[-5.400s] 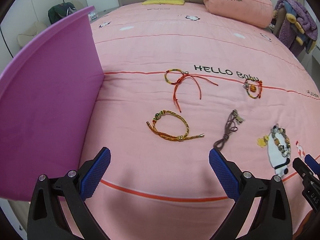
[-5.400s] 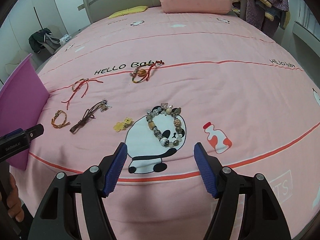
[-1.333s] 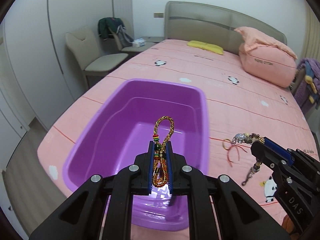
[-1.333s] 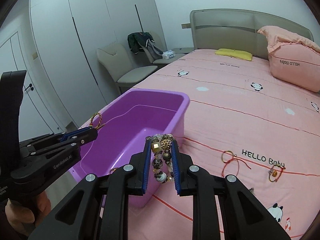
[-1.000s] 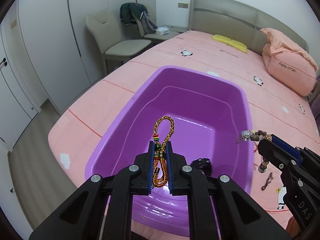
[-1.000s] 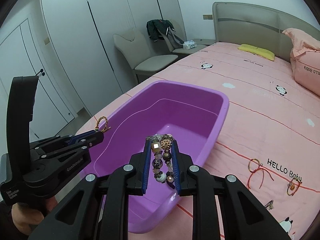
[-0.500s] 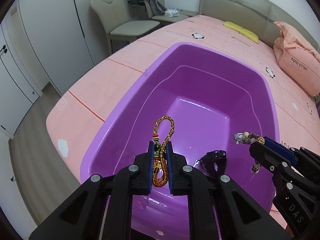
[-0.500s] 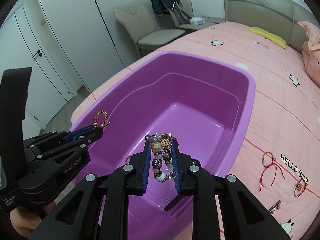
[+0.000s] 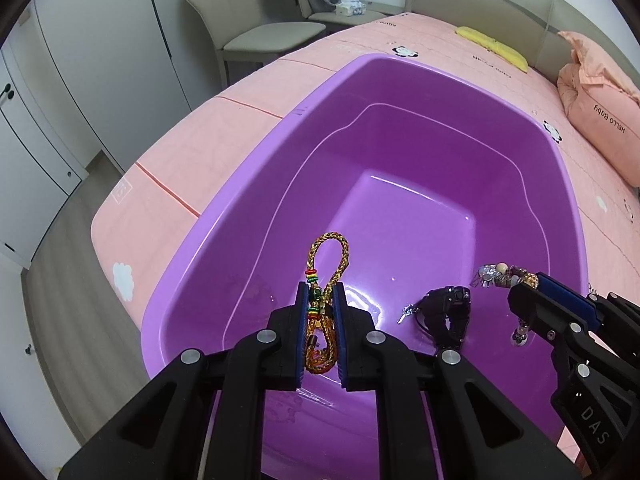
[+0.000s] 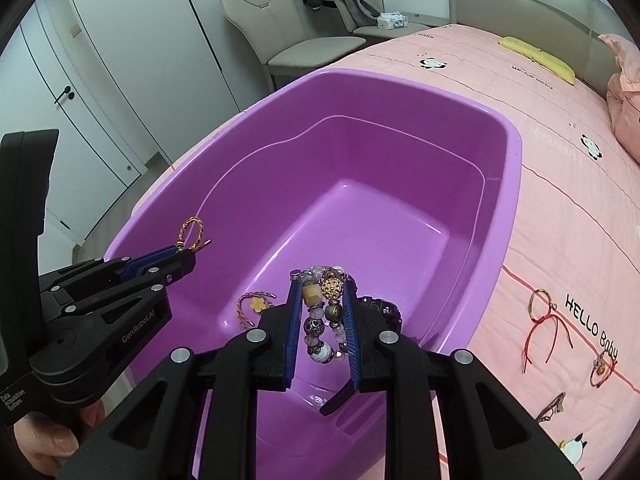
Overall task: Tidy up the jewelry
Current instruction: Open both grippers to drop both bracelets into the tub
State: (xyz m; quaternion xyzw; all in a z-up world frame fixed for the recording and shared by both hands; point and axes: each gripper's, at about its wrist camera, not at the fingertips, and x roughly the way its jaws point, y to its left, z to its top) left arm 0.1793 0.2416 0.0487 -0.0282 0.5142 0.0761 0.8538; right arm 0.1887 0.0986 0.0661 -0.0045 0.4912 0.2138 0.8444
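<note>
My left gripper (image 9: 319, 308) is shut on a gold braided bracelet (image 9: 326, 276) and holds it over the near end of the purple tub (image 9: 400, 80). My right gripper (image 10: 320, 300) is shut on a beaded bracelet (image 10: 322, 312), also above the tub (image 10: 508, 168). In the tub lie a black watch (image 9: 448, 312) and a pink cord bracelet with a yellow flower (image 10: 254, 306). The left gripper and its gold bracelet (image 10: 192, 232) show at the left of the right wrist view. The right gripper with its beads (image 9: 504, 276) shows at the right of the left wrist view.
The tub stands on a pink bed (image 10: 560, 160). A red-string bracelet (image 10: 540, 312), an amber-charm bracelet (image 10: 600, 368) and a brown cord piece (image 10: 552, 406) lie on the cover to the right. A beige chair (image 9: 256, 28) and white wardrobe doors (image 10: 100, 80) stand beyond.
Both grippers have moved forward and down over the tub with their bracelets still held. The tub's inside now fills both views.
</note>
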